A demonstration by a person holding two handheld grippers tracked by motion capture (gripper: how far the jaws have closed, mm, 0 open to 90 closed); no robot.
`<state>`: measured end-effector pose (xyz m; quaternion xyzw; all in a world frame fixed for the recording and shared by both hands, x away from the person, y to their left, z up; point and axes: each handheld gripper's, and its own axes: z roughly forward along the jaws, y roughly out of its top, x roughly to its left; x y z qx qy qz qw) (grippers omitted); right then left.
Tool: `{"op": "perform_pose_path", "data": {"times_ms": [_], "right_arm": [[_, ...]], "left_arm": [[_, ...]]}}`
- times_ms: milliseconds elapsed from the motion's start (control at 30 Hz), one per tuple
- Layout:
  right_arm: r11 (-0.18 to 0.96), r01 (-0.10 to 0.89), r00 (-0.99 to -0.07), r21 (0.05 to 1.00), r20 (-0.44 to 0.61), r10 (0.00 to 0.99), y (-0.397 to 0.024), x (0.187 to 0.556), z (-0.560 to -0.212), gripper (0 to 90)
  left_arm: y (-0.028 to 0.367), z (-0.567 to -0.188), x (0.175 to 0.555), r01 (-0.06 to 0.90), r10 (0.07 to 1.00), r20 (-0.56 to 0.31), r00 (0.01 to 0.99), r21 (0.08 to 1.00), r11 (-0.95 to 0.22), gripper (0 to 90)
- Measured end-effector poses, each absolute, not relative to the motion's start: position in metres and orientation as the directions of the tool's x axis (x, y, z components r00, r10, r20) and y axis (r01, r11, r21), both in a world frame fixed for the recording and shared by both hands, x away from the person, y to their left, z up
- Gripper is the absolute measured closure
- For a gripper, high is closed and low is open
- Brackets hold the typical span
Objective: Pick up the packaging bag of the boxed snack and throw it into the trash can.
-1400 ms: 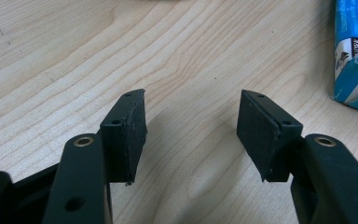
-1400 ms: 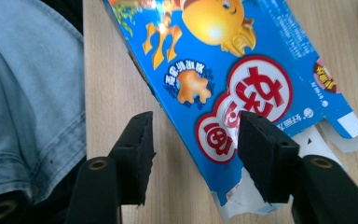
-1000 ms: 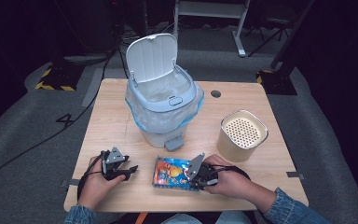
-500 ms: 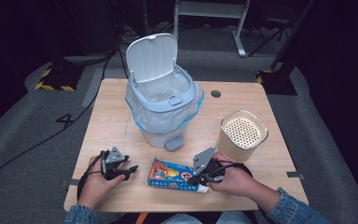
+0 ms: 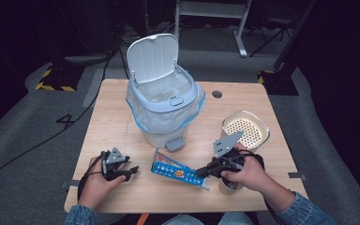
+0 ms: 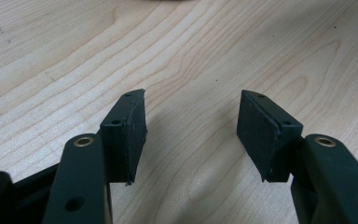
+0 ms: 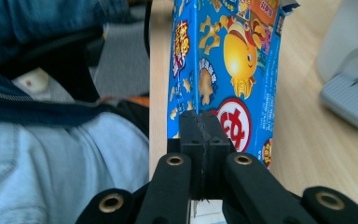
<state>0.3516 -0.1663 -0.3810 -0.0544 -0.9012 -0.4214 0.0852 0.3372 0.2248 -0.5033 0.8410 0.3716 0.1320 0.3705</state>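
While tilted, right gripper pinching snack packet

Table evenly lit from overhead; everything around the table falls off to near black. Soft shadows under the bin. Both gripper views soft up close.

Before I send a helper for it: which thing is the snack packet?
On the light wooden table, look in front of the pale blue lidded pedal bin. The flat bright blue snack packet with cartoon pictures lies at the near edge, its end pinched by the right gripper; nothing else there is printed.
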Motion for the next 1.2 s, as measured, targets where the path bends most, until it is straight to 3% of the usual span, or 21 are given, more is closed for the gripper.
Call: {"op": "perform_pose_path", "data": {"times_ms": [567, 1200], "right_arm": [[0.422, 0.216, -0.976, 0.880, 0.189, 0.105, -0.224, 0.355, -0.339, 90.0], [0.366, 0.195, -0.972, 0.910, 0.130, 0.197, -0.249, 0.361, -0.290, 90.0]], "left_arm": [[0.227, -0.503, 0.339, 0.533, 0.720, -0.074, 0.690, 0.726, -0.436, 42.8], [0.222, -0.504, 0.336, 0.517, 0.724, -0.027, 0.689, 0.718, -0.466, 42.5]]}}
